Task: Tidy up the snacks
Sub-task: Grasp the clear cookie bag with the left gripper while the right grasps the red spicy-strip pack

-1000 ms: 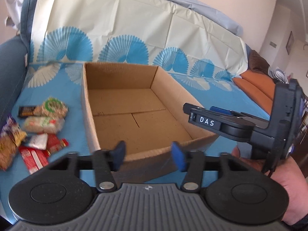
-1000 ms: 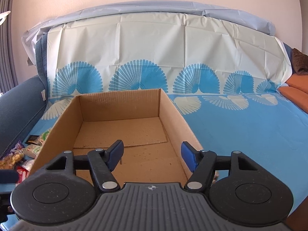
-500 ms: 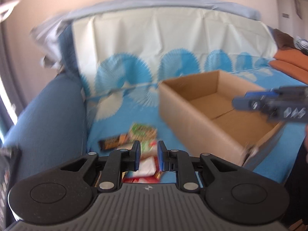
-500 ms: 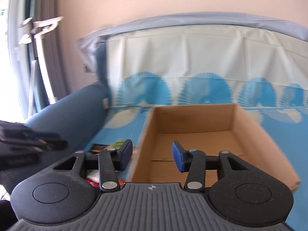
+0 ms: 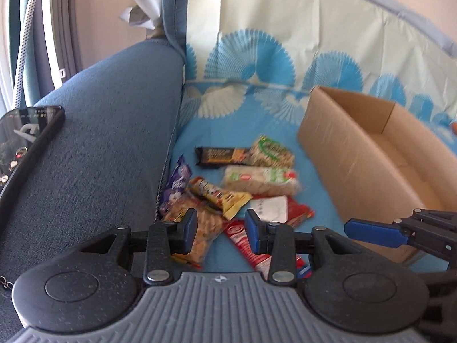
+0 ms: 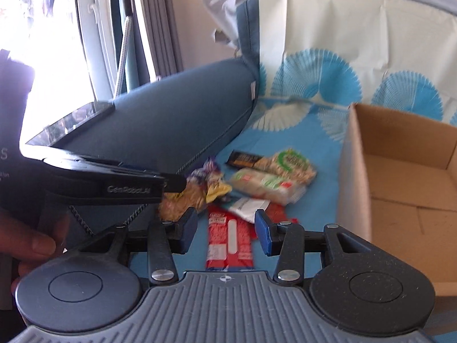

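Left gripper (image 5: 220,234): fingers spreading, empty.
Right gripper (image 6: 225,234): fingers spreading, empty (above snack pile (image 6: 251,183)).
Cardboard box (image 6: 400,171): right of snacks.

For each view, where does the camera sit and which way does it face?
Left wrist: on left gripper, jaws opening, empty, angled down at snack pile; right gripper enters at right.
Right wrist: on right gripper, jaws opening, empty, over red packet; left gripper and hand at left.
Shared: snacks, cardboard box.
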